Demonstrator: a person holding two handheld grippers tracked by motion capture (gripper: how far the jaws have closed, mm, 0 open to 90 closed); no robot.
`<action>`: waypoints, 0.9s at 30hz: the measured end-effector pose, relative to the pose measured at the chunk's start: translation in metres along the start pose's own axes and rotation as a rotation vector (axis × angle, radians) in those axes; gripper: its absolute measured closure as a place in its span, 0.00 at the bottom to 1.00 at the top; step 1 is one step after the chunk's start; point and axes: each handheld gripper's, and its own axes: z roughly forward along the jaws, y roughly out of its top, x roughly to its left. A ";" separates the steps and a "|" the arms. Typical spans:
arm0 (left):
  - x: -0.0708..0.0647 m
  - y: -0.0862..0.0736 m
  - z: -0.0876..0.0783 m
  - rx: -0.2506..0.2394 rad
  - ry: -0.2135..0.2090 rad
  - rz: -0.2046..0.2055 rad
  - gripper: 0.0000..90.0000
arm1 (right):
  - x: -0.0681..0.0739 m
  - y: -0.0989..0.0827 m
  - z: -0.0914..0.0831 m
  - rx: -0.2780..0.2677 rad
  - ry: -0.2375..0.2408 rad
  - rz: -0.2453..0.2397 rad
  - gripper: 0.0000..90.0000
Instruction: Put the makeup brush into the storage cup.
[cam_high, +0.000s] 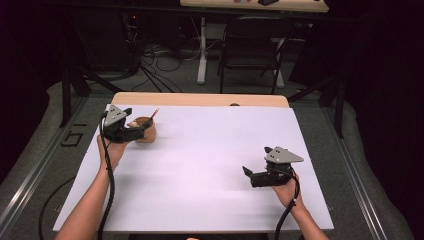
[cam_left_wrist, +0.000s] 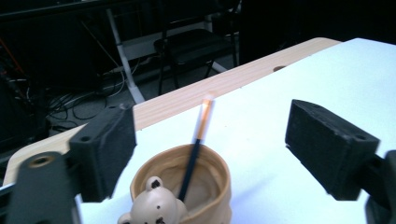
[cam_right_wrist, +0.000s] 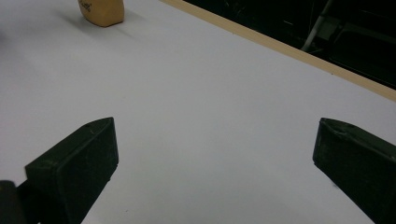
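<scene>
At about nine o'clock on the white tabletop (cam_high: 200, 165), the left gripper (cam_high: 134, 131) hangs over a tan bear-faced cup (cam_left_wrist: 187, 191), its fingers (cam_left_wrist: 105, 154) released and spread either side of the pencil (cam_left_wrist: 198, 140) that leans upright inside without touching them. Over at four o'clock, well apart from the cup, the right gripper (cam_high: 250, 175) rests with its fingers (cam_right_wrist: 79, 163) likewise spread wide, grasping nothing.

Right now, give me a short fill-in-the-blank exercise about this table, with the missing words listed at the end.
1. The pencil stands inside the tan ____.
2. The cup has a small ____ figure on its front.
3. The left hand-held gripper has its jaws ____ on either side of the cup.
Missing words: cup; bear; open
</scene>
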 end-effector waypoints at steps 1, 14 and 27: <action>-0.001 0.000 -0.002 -0.004 -0.003 -0.001 0.16 | 0.000 0.000 0.000 -0.009 -0.001 0.002 0.00; -0.014 0.002 -0.011 0.056 -0.053 -0.005 0.01 | 0.000 0.001 -0.002 -0.039 0.006 0.007 0.00; -0.040 -0.001 -0.028 0.043 -0.097 0.019 0.00 | 0.004 0.004 -0.008 -0.076 0.024 -0.006 0.00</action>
